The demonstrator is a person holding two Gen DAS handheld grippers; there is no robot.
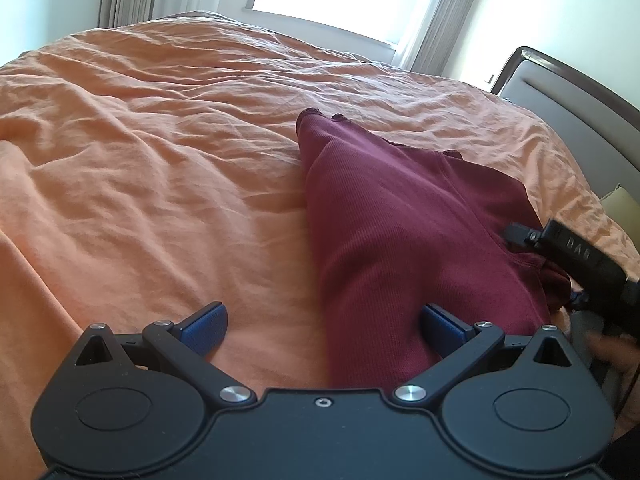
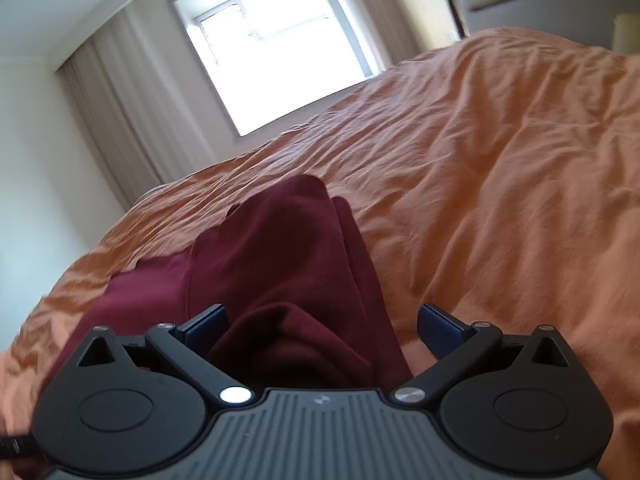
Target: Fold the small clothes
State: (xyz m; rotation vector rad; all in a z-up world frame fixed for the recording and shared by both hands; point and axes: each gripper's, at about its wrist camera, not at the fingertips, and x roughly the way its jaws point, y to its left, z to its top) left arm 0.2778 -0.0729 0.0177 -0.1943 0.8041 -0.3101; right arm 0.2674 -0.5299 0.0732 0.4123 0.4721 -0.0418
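Both tongs wide open, nothing gripped. Left tongs (image 1: 324, 330) hover low over the wrinkled orange bed cover (image 1: 160, 160); the dark red ribbed knit garment (image 1: 400, 220) runs forward from between the fingers, its near end close against the right-hand blue pad (image 1: 440, 326), left pad over bare cover. Right tongs (image 2: 322, 330) sit over the same dark red garment (image 2: 280, 264), a bunched fold of it lying in the gap between the fingers, not pinched. In the left view the right tongs' black body (image 1: 576, 256) is at the garment's right edge. Garment looks light, soft, limp: it'll sag and drag on the cover, no slip or breakage risk. Already partly folded into a long strip, by the look of it. Best hold: pinch both layers at the near corners, one per tongs.
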